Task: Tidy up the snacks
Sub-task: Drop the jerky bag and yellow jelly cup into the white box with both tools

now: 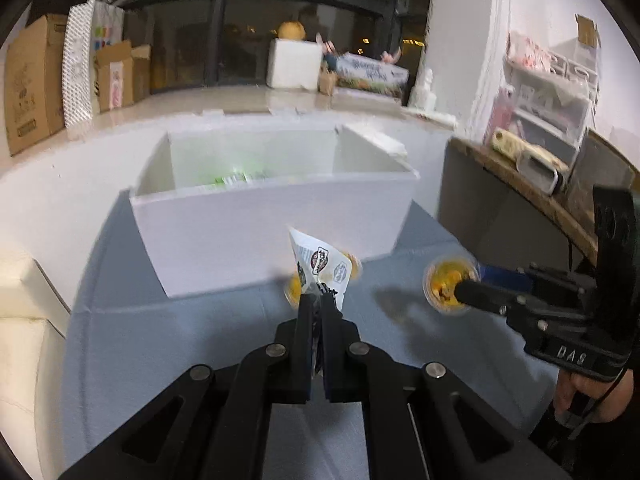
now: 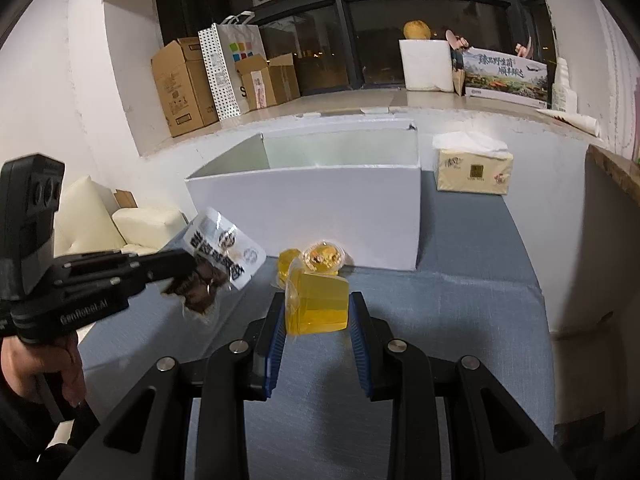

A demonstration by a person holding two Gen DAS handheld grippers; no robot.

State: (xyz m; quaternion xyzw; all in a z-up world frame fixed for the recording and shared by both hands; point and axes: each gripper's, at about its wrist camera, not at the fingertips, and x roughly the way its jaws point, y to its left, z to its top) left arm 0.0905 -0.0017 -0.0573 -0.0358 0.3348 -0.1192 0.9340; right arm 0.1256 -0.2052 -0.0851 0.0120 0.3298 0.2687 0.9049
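Note:
My left gripper (image 1: 318, 300) is shut on a clear-and-white snack packet (image 1: 320, 266) with dark contents, held above the blue-grey tablecloth in front of the white box (image 1: 272, 236). The packet also shows in the right wrist view (image 2: 218, 258), in the left gripper (image 2: 192, 268). My right gripper (image 2: 318, 308) is shut on a yellow jelly cup (image 2: 318, 302), which lies on its side between the pads. In the left wrist view the right gripper (image 1: 460, 290) holds this cup (image 1: 444, 284). Two more jelly cups (image 2: 320, 258) sit on the cloth by the box. Green packets (image 1: 232, 178) lie inside the box.
A tissue pack (image 2: 474, 170) stands right of the box. A wooden side table (image 1: 520, 184) with clutter is at the right. A cream sofa cushion (image 2: 148, 220) is at the left. Cardboard boxes (image 2: 184, 84) and a foam box (image 2: 426, 64) stand on the window ledge behind.

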